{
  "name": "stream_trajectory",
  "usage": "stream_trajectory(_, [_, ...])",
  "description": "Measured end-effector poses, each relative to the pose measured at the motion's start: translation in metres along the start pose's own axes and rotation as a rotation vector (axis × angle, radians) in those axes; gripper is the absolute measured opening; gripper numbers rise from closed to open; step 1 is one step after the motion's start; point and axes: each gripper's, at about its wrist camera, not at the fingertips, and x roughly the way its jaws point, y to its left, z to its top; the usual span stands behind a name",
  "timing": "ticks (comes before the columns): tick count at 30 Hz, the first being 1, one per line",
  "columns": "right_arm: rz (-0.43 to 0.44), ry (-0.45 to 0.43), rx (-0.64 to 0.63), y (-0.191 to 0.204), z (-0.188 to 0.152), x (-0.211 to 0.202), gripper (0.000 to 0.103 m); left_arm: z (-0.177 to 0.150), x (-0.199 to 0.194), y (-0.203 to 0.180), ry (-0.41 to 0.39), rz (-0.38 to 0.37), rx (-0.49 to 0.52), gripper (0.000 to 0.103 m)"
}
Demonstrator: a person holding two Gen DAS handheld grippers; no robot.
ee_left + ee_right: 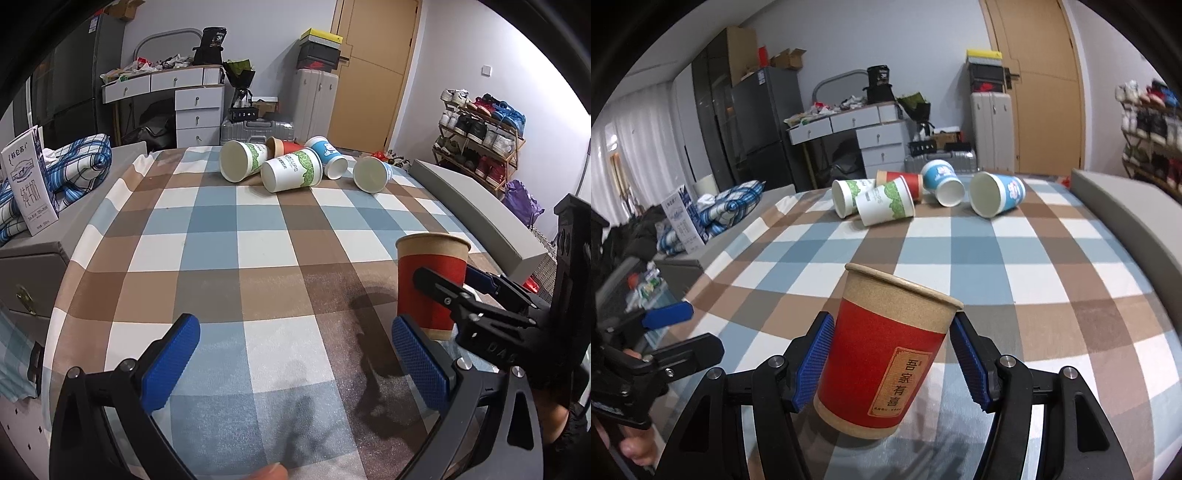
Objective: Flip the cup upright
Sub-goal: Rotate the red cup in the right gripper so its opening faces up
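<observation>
1. The right gripper (890,354) pinches the red cup (886,354) between its blue pads, mouth up (slightly tilted), its base at the checked surface (1015,266).
2. The left gripper (295,369) hangs spread wide, the cup just right of it.
3. Five cups (291,173) lie toppled far ahead.

Work surface: table covered by a checked cloth (236,258), squares in blue, brown and white. I see six paper cups on it. Near right: red-and-kraft cup (886,354), mouth up, base on the cloth, slightly tilted in the right wrist view. Far side: a cluster lying on their sides, two green-print white cups (242,160) (291,174), touching; a red cup (283,146) behind them, partly hidden; a blue cup (328,157) just right of them. Another blue cup (371,172) lies apart, further right.
</observation>
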Motion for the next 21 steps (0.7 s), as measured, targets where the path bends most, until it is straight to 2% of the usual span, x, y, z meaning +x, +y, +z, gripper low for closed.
stream_trajectory(3, [-0.004,-0.007,-0.032,0.006,-0.001,-0.002,0.065,0.000,0.000,0.000,0.001,0.000,0.002,0.101])
stream_trajectory(6, [-0.031,0.029,-0.093,0.014,-0.005,-0.001,0.064,0.000,0.000,0.000,-0.002,0.000,0.000,0.101])
stream_trajectory(10, [-0.018,0.058,-0.154,0.023,-0.006,-0.009,0.062,0.001,-0.001,0.004,-0.007,0.004,-0.007,0.101])
stream_trajectory(17, [0.051,0.165,-0.237,0.026,-0.014,-0.022,0.058,0.003,-0.002,0.006,-0.014,0.002,-0.011,0.101])
stream_trajectory(19, [0.038,0.154,-0.234,0.024,-0.012,-0.022,0.058,0.003,-0.002,0.006,-0.015,0.003,-0.007,0.101])
stream_trajectory(21, [0.029,0.101,-0.177,0.017,-0.009,-0.021,0.058,0.003,-0.002,0.005,-0.013,0.004,-0.004,0.101])
